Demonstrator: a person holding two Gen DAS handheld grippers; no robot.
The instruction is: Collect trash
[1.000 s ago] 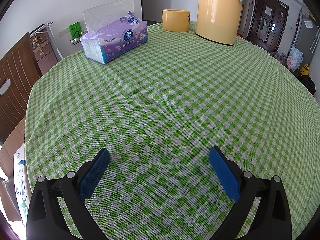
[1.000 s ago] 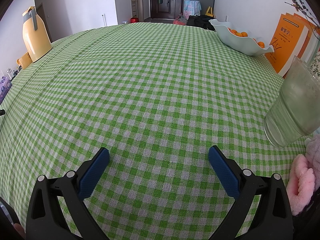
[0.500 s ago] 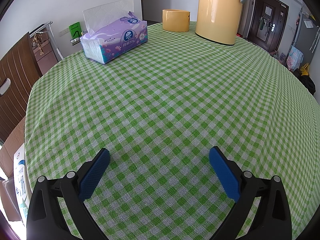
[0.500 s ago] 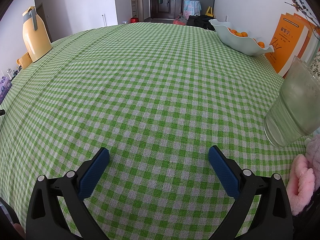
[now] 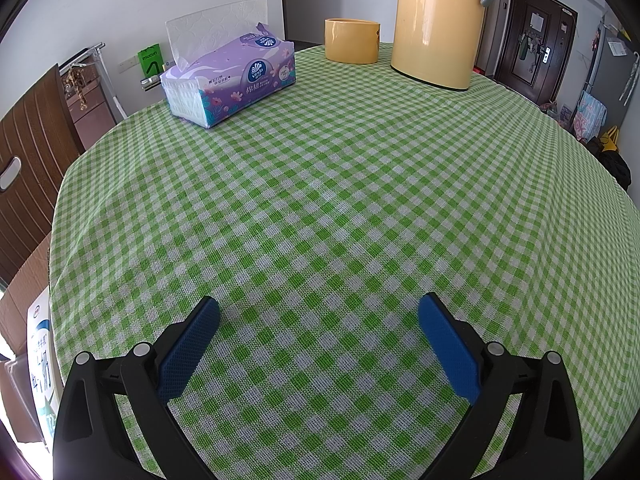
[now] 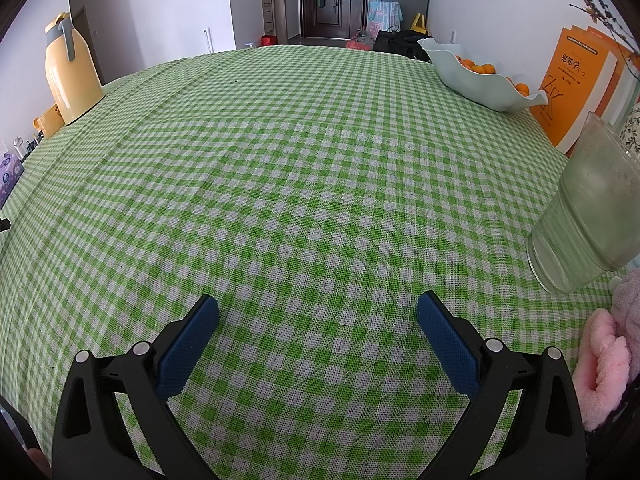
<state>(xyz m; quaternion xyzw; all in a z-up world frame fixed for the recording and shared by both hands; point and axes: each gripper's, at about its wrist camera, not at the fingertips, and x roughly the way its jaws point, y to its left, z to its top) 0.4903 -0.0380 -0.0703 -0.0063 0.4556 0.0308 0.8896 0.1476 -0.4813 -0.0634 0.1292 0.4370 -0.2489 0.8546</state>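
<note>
A: Left hand-held gripper?
B: Fingers spread wide, nothing between them, low over the green-checked table. Ahead: purple tissue pack, yellow cup, yellow thermos.
A: Right hand-held gripper?
B: Also spread apart, holding nothing. Glass jar and pink plush to its right, fruit bowl and orange books further back.
A: Trash?
B: Can't see any in either view.

Checked table — tissues, thermos
</note>
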